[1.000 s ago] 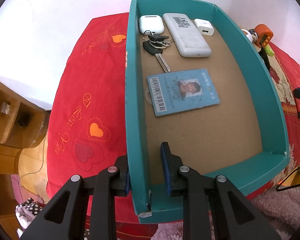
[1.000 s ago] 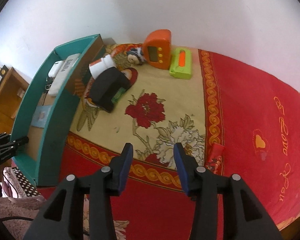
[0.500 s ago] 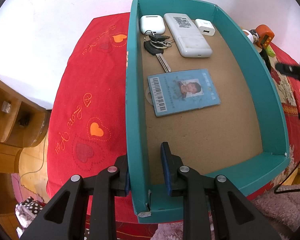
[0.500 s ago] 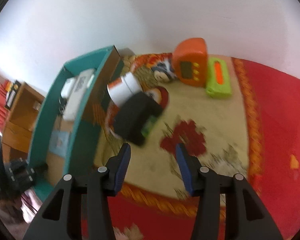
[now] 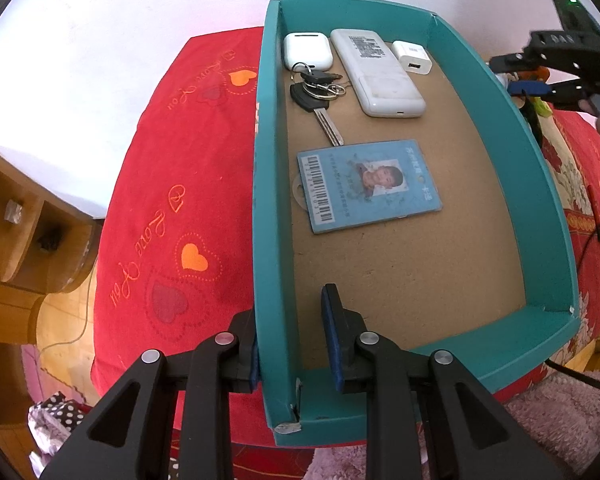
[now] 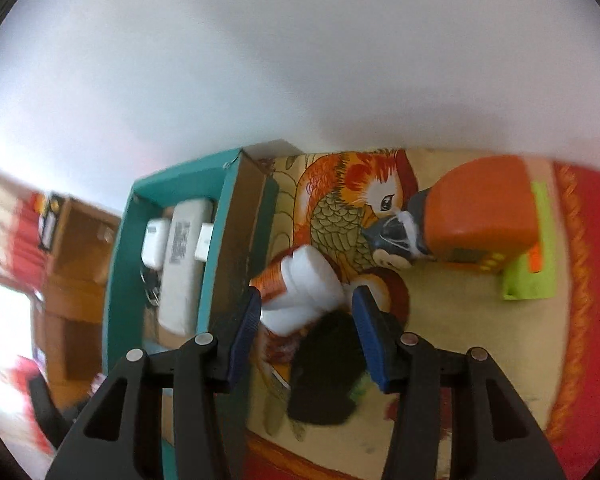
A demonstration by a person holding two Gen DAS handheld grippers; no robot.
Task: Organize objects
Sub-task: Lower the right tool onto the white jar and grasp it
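**Partly filled: five items boxed, several left outside**

Already laid inside the teal box (image 5: 548,216) are five things: a white earbud case (image 5: 307,50) in the far corner, a white power bank (image 5: 376,74) beside it, a white charger cube (image 5: 412,57) next to that, a bunch of keys (image 5: 316,94) just in front of the earbud case, and a blue ID card (image 5: 368,184) near the box's middle; the near half of the box floor is bare cardboard.

Outside the box, on the patterned cloth along its right wall, several things are seen to be left: a white bottle with an orange label (image 6: 300,292) lying just beside the wall, a black object (image 6: 324,376) next to the bottle on the near side, and an orange timer-like device (image 6: 480,216) and a green case (image 6: 534,248) farther from the box; roughly half of the sorting is judged to remain.

The left gripper (image 5: 292,338) is set astride the box's near left wall, one finger outside and one inside, closed onto it; whether it presses firmly cannot be told.

The right gripper (image 6: 306,332) is held wide open over the white bottle, nothing gripped; the bottle is judged the next item for the box.
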